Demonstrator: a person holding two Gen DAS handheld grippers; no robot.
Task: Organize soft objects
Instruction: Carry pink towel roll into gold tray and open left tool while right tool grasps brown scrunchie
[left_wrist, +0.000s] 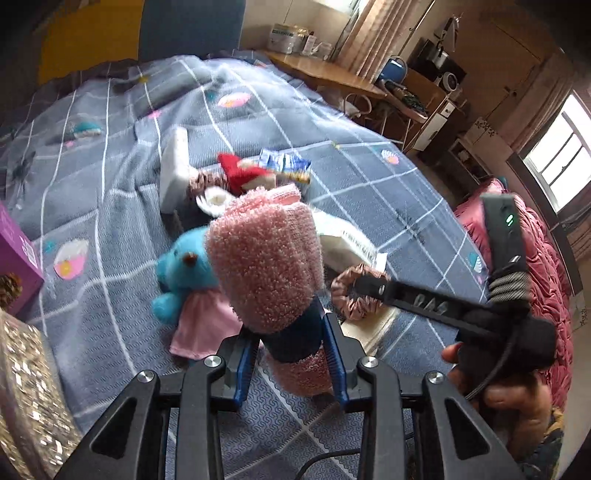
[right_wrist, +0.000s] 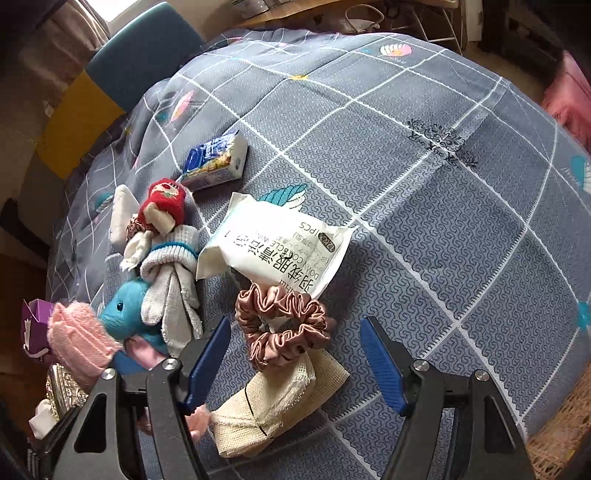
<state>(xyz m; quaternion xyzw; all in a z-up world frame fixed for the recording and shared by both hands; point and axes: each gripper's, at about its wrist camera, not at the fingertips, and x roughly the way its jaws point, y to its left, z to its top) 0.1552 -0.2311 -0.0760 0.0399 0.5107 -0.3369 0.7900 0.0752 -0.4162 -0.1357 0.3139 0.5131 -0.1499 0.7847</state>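
Now gripping the pink fuzzy sock (left_wrist: 266, 258) in the left claw (left_wrist: 291, 354), lifted just beside the blue plush (left_wrist: 184, 269). Right claw (right_wrist: 295, 354) open, straddling the satin scrunchie (right_wrist: 284, 325) beyond the plush; best lowered squarely, then pinched without snagging the mesh bag (right_wrist: 273, 402).

purple box (left_wrist: 16, 254): cut off, left edge
blue plush toy (right_wrist: 123, 314): body hidden under white glove (right_wrist: 173, 295)
snack packet (left_wrist: 286, 166): print blurred
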